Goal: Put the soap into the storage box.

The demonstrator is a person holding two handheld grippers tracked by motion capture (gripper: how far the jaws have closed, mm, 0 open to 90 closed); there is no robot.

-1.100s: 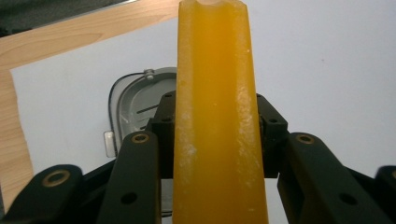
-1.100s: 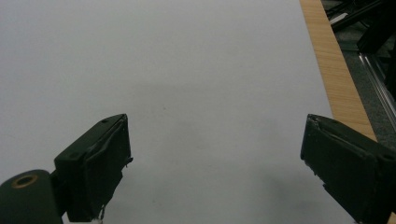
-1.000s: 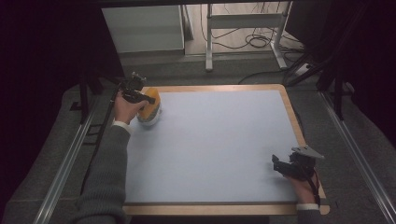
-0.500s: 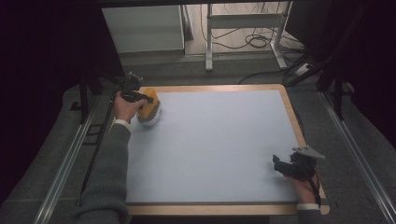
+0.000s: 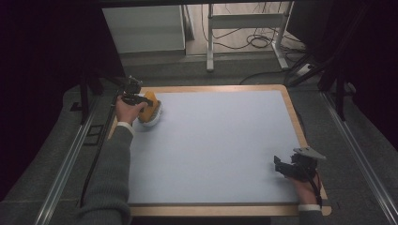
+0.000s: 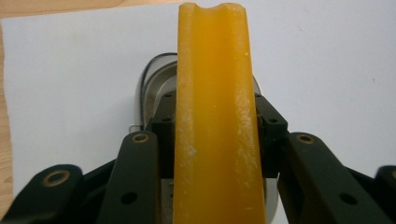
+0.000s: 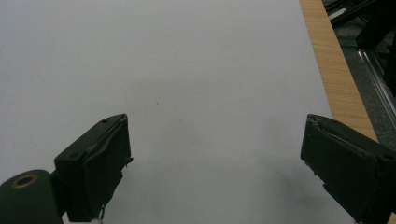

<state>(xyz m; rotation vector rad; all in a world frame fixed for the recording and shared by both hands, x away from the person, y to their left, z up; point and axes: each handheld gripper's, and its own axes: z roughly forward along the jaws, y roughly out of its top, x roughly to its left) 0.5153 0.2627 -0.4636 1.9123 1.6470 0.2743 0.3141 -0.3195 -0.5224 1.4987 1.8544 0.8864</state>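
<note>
You have two grippers on the go and two things under the left one: one orange-yellow block and one pale rounded object beneath it.

Your left gripper (image 5: 141, 101) sits at the far left corner of the light blue mat (image 5: 216, 145), just inside the wooden table edge (image 5: 211, 88). In the left gripper view its jaws are closed in as far as the orange block (image 6: 217, 116) lets them, one pad pressing on each long side, so the block is clamped between them and stands out past the tips. The block is a long bar with a shallow groove down its face and a notch at the far end. Below and behind it lies the pale rounded object (image 6: 152, 88), white with a grey inner part and a thin dark line along its rim; in the high view it shows as a white shape (image 5: 152, 119) on the mat directly under the block. You cannot tell from these views whether block and white object are touching.

Your right gripper (image 5: 288, 168) rests at the near right corner of the mat, well apart from the other. In the right gripper view its jaws stand wide apart with nothing between them, only bare mat (image 7: 187, 70) ahead and the wooden edge (image 7: 336, 70) to the right
</note>
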